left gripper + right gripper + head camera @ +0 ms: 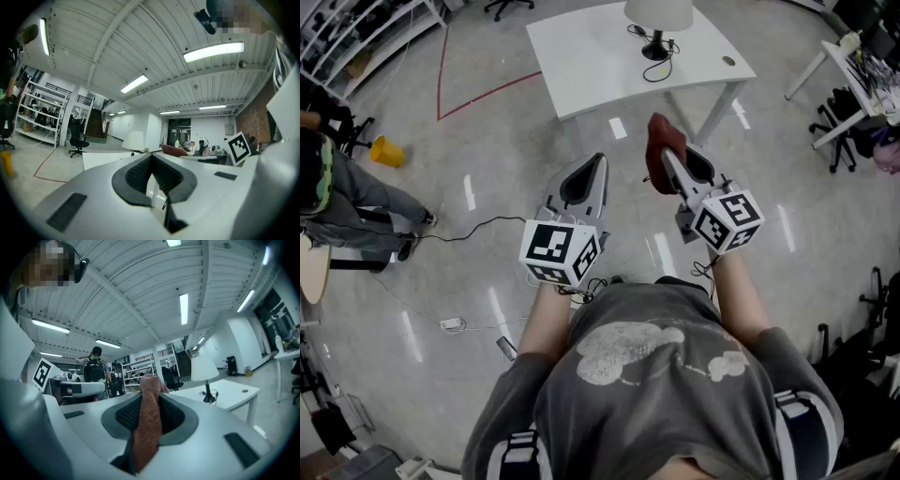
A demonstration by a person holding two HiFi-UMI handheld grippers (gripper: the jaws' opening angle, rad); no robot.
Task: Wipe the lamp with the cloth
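Bench note, seen from the floor beside the operator.

- Landmark: white rectangular table (581, 56). The white-shaded table lamp on a black stem and round base (657, 19) stands upright near the table's far edge. Its black cord (659, 67) lies looped on the tabletop just beside the base.
- Right gripper (667, 155): jaws pinched on a dark red, coarse-woven cloth (654, 150). In the right gripper view the cloth (147, 423) runs lengthwise between the pads and stands out past the tips of the gripper (150, 401).
- Left gripper (596, 167): jaws pressed together at the tips with nothing between them. The left gripper view shows only a table leg through the gap behind the tips (152, 159).
- Both tools are on the near side of the table, over open floor and well apart from it. No contact with the lamp yet, so wiping has not begun.

Key relation: the lamp (205, 367) lies ahead of the cloth-holding tool, roughly along the line of its jaws, and across the table's near edge. The lamp's long axis is vertical, while the cloth points forward. The right tool is the nearer of the two.

Judgement: a forward reach over the tabletop comes next. The free left tool may be needed to steady the base, since a light lamp could tip when pushed on its shade.
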